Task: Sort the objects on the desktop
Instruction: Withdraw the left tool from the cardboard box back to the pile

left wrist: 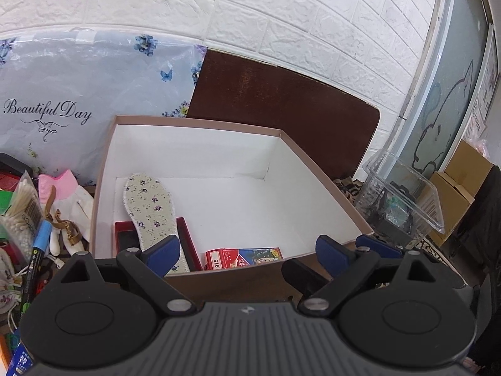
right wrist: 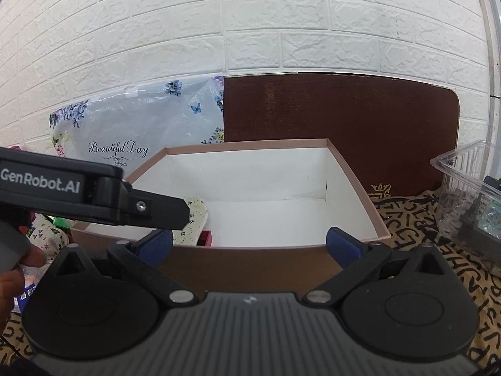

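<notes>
A pink-rimmed cardboard box [left wrist: 194,120] with a white inside stands in front of me. In it lie a floral insole [left wrist: 150,210], a dark red case [left wrist: 188,244] under the insole, and a red card pack [left wrist: 244,257] by the near wall. My left gripper [left wrist: 247,255] is open and empty, just above the box's near wall. My right gripper [right wrist: 249,246] is open and empty, in front of the same box [right wrist: 353,169]. The left gripper's black body [right wrist: 94,194] reaches in from the left in the right wrist view. The insole's tip [right wrist: 195,216] shows there too.
Left of the box lies a clutter: cotton swabs [left wrist: 22,206], a blue-capped marker [left wrist: 37,250], a pink comb [left wrist: 56,185]. A clear plastic tub [left wrist: 404,197] stands to the right, also in the right wrist view [right wrist: 469,194]. A floral bag [left wrist: 78,100] and a brown board [left wrist: 281,100] lean on the brick wall.
</notes>
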### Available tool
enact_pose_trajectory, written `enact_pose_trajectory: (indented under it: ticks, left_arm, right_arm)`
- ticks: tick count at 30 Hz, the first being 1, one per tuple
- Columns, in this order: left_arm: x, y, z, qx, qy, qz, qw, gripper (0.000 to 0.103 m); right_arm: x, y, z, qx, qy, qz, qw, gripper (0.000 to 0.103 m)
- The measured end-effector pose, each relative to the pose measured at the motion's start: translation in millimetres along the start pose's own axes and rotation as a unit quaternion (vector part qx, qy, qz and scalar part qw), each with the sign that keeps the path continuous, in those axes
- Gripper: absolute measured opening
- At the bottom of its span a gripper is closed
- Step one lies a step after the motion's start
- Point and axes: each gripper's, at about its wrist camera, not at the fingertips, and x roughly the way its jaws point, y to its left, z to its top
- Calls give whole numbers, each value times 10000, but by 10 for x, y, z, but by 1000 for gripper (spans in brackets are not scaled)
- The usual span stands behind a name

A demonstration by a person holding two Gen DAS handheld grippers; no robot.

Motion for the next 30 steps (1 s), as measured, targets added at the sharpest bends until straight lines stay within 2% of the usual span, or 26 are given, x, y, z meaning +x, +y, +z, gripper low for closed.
enact_pose_trajectory:
  ticks: [7,12,16,20,25,30]
  left_arm:
    - [-273,-21,-135,41,-212,-21,9998,96]
    - [-494,28,-279,-122,-290,-88,9995,96]
    - [-682,94,-473,-322,-291,-86,9990,96]
    - [-851,176,-665,-469,-263,-26,9986,96]
    - [-1088,340,-909,-623,-222,83,9978,96]
    - [-1305,576,-1151,-818,-106,345,9960,96]
  right_arm:
    - [-95,96,-34,-3,104,-24,9999,101]
    - [-202,188,-60,27,152,48,9999,101]
    - [-349,305,-133,141,170,314,9993,101]
    - [-430,475,-251,205,362,690,9967,101]
    - [-518,774,-405,-127,555,886,9944,101]
    - [-572,1097,-605,-324,775,1231,9888,101]
